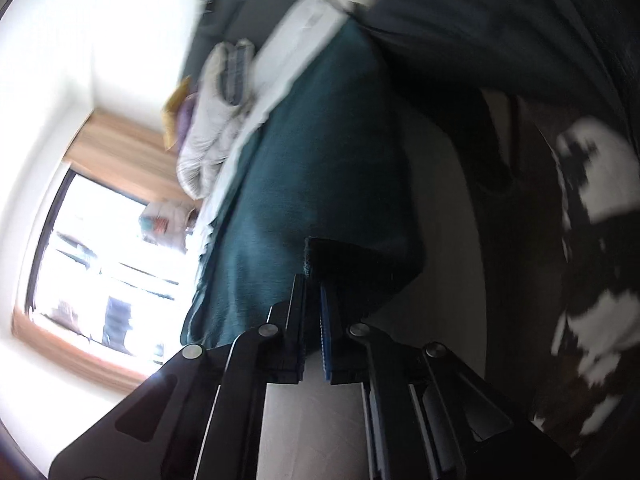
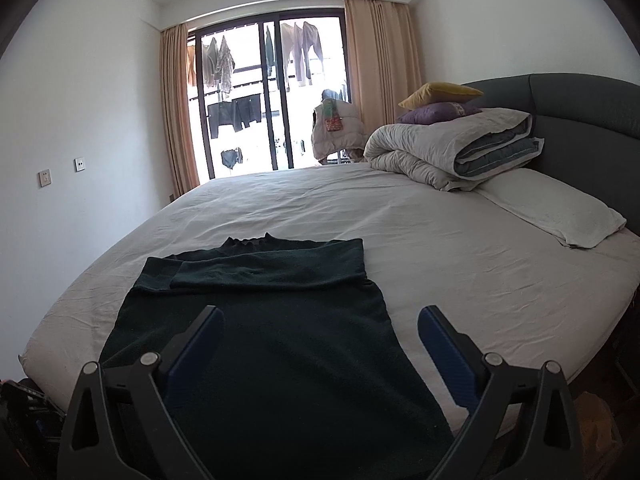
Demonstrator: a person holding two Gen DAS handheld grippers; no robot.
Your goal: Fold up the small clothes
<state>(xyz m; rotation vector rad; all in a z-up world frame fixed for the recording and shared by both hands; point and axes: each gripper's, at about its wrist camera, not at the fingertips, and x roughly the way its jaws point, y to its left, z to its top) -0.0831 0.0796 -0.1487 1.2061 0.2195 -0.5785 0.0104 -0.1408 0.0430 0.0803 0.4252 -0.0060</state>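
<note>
A dark green sweater [image 2: 260, 320] lies flat on the white bed sheet [image 2: 440, 240], both sleeves folded across the chest, its hem toward me. My right gripper [image 2: 320, 320] is open and empty, hovering above the lower half of the sweater. In the tilted, blurred left wrist view the same sweater [image 1: 320, 160] hangs large in front of the camera. My left gripper [image 1: 314, 280] is shut on a corner of the sweater's edge, the cloth pinched between the fingertips [image 1: 298, 292].
A folded duvet [image 2: 452, 148] with yellow and purple pillows [image 2: 440, 102] on it lies at the bed's head, next to a white pillow [image 2: 552, 208] and grey headboard [image 2: 580, 108]. A window with curtains [image 2: 268, 96] is beyond. The bed's near edge is at the right.
</note>
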